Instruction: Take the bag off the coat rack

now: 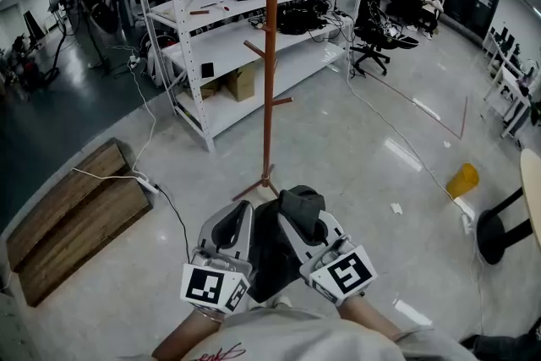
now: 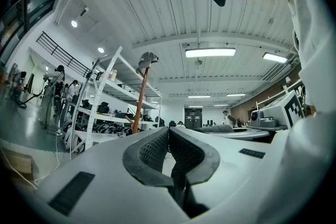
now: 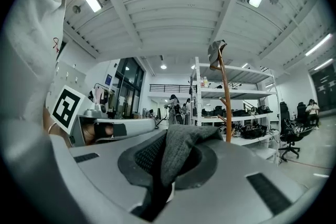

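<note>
The coat rack [image 1: 269, 97] is a thin orange-brown pole with short pegs, standing on the floor just ahead of me. In the gripper views the pole [image 2: 139, 105] [image 3: 226, 102] rises to a grey item hung on its top [image 3: 216, 53]. The dark grey bag [image 1: 270, 262] hangs off the rack, close to my body, between the two grippers. My right gripper [image 1: 306, 220] is shut on a fold of its grey fabric [image 3: 181, 144], which bulges out over the pads. My left gripper [image 1: 239, 224] is shut too, with its pads [image 2: 152, 152] meeting at the tip [image 2: 168, 131] and a dark strip of the bag low between them.
A white shelving unit [image 1: 220, 21] loaded with gear stands behind the rack. Wooden planks [image 1: 68, 207] and a white cable [image 1: 148, 182] lie on the floor to the left. A yellow object [image 1: 462, 179], a black stool [image 1: 499, 232] and office chairs [image 1: 376, 38] are to the right.
</note>
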Action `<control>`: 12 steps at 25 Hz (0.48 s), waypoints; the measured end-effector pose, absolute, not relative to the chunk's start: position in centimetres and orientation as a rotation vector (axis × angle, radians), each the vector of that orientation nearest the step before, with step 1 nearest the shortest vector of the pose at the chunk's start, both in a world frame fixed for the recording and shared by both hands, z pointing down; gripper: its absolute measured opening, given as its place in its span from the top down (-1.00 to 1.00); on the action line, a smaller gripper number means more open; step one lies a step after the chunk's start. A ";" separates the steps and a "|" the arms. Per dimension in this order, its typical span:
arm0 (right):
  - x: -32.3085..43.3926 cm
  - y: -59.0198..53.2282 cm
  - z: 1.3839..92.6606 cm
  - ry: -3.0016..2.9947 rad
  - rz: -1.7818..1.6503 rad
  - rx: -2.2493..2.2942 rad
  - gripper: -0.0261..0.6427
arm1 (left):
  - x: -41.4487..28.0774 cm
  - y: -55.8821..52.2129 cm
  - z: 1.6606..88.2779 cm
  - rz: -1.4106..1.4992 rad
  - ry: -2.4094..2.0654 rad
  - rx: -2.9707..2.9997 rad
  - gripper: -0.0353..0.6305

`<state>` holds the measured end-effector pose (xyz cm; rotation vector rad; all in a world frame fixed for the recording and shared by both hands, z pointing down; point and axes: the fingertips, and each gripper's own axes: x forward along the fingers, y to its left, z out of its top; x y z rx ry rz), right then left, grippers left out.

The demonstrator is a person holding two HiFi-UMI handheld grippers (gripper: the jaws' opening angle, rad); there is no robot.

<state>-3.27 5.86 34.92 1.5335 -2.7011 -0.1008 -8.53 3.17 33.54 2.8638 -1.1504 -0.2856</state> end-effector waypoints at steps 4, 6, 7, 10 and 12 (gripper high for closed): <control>-3.2 6.5 34.9 -2.699 -0.089 1.537 0.81 | -8.2 3.8 33.9 -0.267 -1.141 2.862 0.84; -2.9 6.6 34.6 -2.697 -0.090 1.545 0.81 | -8.0 3.9 34.0 -0.265 -1.134 2.857 0.84; -2.8 6.6 34.4 -2.694 -0.090 1.550 0.81 | -7.9 4.0 34.0 -0.266 -1.129 2.856 0.84; -2.7 6.7 34.3 -2.691 -0.099 1.553 0.81 | -7.6 4.1 34.0 -0.278 -1.117 2.861 0.84; -2.8 6.9 34.1 -2.696 -0.113 1.543 0.81 | -7.6 4.2 33.9 -0.280 -1.127 2.860 0.84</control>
